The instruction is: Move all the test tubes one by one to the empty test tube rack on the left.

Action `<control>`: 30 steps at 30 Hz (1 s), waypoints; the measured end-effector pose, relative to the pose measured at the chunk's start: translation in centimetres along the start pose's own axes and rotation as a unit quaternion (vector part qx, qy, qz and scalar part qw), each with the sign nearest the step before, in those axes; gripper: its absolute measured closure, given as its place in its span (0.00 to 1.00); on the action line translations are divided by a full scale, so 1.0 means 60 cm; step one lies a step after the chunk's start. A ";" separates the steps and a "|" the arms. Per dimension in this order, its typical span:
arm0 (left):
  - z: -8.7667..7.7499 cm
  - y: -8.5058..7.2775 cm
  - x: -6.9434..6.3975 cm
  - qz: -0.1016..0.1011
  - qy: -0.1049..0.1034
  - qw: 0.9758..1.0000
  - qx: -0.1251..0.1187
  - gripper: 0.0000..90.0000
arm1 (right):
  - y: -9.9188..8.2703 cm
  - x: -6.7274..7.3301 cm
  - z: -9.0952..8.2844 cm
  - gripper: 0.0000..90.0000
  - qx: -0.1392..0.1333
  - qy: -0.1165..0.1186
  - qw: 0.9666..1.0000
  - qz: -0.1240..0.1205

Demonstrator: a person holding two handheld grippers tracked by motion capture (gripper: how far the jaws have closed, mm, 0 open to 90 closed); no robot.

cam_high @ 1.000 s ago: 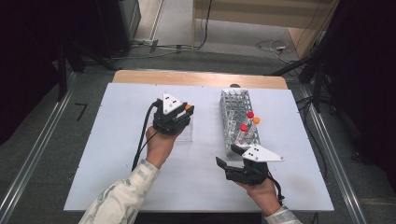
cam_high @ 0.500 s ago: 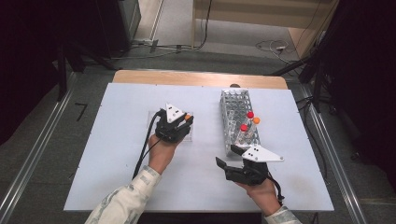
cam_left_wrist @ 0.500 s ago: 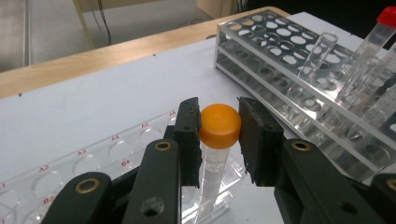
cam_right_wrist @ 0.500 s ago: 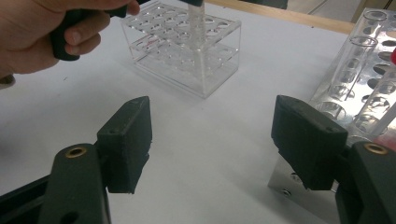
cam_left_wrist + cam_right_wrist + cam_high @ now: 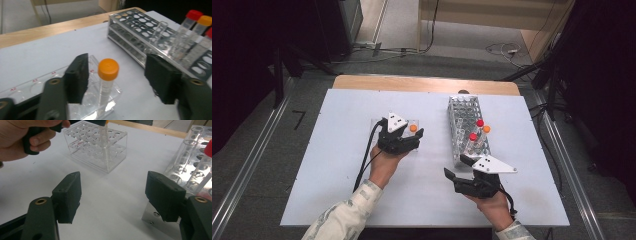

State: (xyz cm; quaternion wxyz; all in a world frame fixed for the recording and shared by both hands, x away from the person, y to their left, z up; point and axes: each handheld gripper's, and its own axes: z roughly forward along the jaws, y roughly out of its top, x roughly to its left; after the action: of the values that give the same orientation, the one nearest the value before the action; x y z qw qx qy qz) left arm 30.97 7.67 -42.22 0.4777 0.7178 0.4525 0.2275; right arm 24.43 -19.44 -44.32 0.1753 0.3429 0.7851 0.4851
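The orange-capped tube (image 5: 107, 82) stands upright in a corner well of the clear acrylic rack (image 5: 96, 147), the landmark here, which sits on the white worktop (image 5: 337, 165) just beside the metal wire rack (image 5: 464, 125). The left tongs (image 5: 116, 78) have just been opening: their jaws now stand spread on either side of the tube, with the tube between them but neither pad pressing on it. The step in hand looks like letting go after seating the tube. To do it well, lift the left tongs straight up off the clear acrylic rack, keeping both pads clear of the orange cap, since a sideways pull could tip the tube or drag the light rack. The right tongs (image 5: 117, 196) wait spread and empty, nearer the person than the clear acrylic rack.
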 end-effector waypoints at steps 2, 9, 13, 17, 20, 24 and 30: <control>-0.012 -0.003 0.000 -0.005 -0.006 1.000 -0.001 0.28 | 0.000 -0.002 -0.003 0.31 0.002 -0.003 1.000 0.000; -0.046 -0.027 0.013 -0.023 -0.001 1.000 -0.002 0.18 | -0.003 -0.025 -0.018 0.31 -0.005 -0.026 1.000 0.013; -0.061 -0.035 0.021 -0.024 0.002 1.000 -0.002 0.18 | -0.004 -0.036 -0.025 0.31 -0.008 -0.041 0.999 0.015; -0.073 -0.043 0.028 -0.026 0.005 1.000 -0.001 0.18 | -0.007 -0.055 -0.033 0.31 -0.010 -0.061 0.998 0.016; -0.076 -0.046 0.031 -0.030 0.006 1.000 0.000 0.18 | -0.009 -0.073 -0.036 0.32 -0.013 -0.084 0.996 0.025; -0.077 -0.046 0.030 -0.029 0.007 1.000 -0.002 0.18 | -0.010 -0.101 -0.030 0.32 -0.014 -0.117 0.992 0.036; -0.075 -0.046 0.028 -0.027 0.006 1.000 -0.002 0.18 | -0.006 -0.142 -0.010 0.35 -0.006 -0.153 0.987 0.047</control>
State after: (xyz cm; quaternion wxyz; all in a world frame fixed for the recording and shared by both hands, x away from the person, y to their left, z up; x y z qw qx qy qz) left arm 27.15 11.65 -42.87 0.4821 0.7032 0.4740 0.2201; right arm 29.92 -25.93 -44.84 0.2725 0.4480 0.7292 0.4396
